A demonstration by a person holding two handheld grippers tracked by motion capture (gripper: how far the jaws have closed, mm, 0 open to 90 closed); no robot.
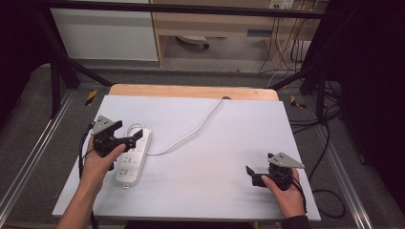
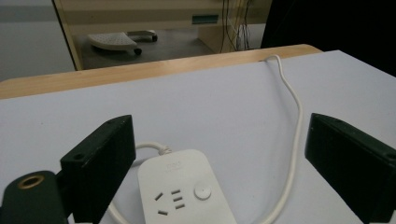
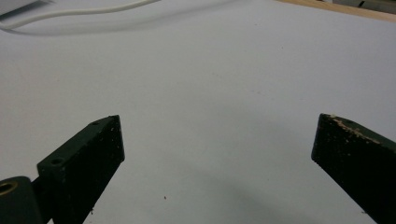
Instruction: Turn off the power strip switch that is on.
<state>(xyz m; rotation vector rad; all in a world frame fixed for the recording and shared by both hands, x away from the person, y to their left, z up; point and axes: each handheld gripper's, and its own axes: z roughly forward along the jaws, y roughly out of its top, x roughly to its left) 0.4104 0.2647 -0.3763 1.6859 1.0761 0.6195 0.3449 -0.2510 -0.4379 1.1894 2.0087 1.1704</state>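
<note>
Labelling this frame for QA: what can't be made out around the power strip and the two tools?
- Power strip: its far end sits under the left tool in the high view; its near end is cut off by the bottom edge in the left gripper view.
- Cord: its far end runs off the table's back edge, so any plug is unseen.
- Socket markings: too small in the high view.
- Right tool: the hand hides its body.

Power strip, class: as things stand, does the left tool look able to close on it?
Probably yes. The left tool is open, its jaws standing either side of the power strip at its button end, with nothing between them. The cord curves past on one side and seems clear of the jaws.
</note>
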